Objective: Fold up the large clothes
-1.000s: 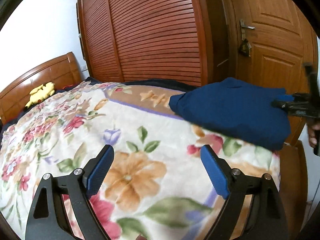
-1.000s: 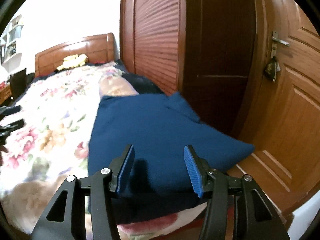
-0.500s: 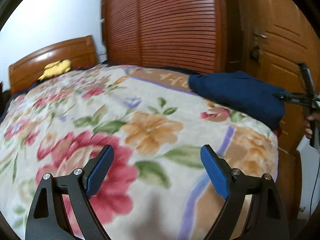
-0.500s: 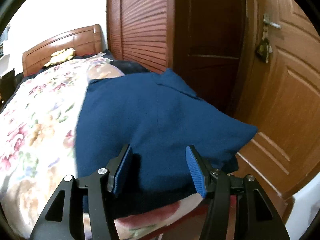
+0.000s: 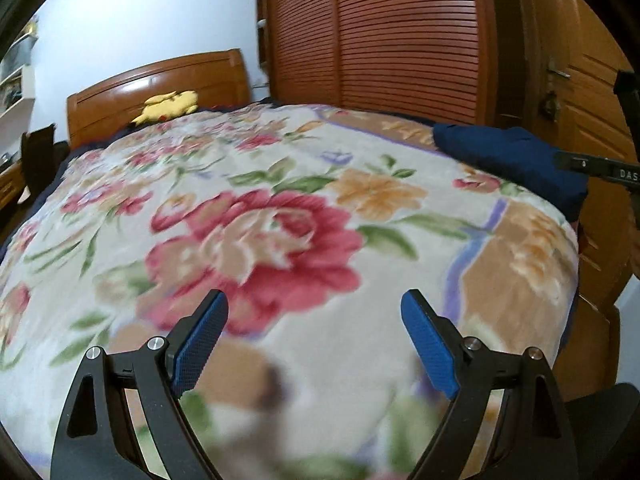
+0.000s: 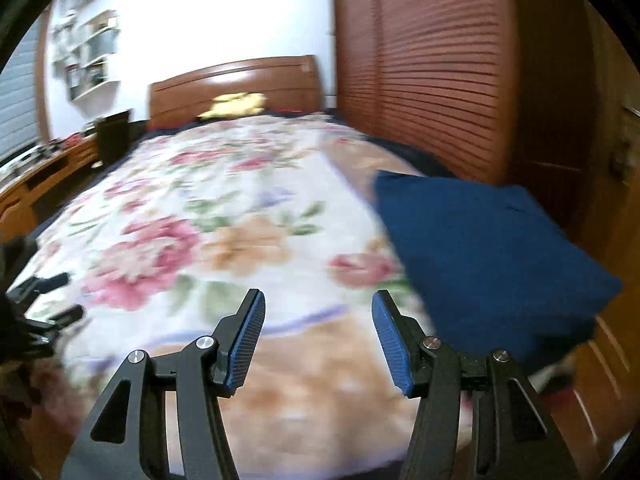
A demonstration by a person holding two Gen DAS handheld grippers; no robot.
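Note:
A folded dark blue garment lies on the right corner of the bed, near the foot edge; it also shows far right in the left wrist view. My right gripper is open and empty, above the floral blanket, left of the garment. My left gripper is open and empty over the blanket's middle, well left of the garment. The right gripper's tool shows at the right edge of the left wrist view. The left gripper shows at the left edge of the right wrist view.
The floral blanket covers the bed. A wooden headboard with a yellow plush toy stands at the far end. A louvred wardrobe and a wooden door are to the right. A desk stands on the left.
Both grippers have pulled back and swung left, away from the blue garment. The right gripper was over the garment and now is beside it. Both stay open.

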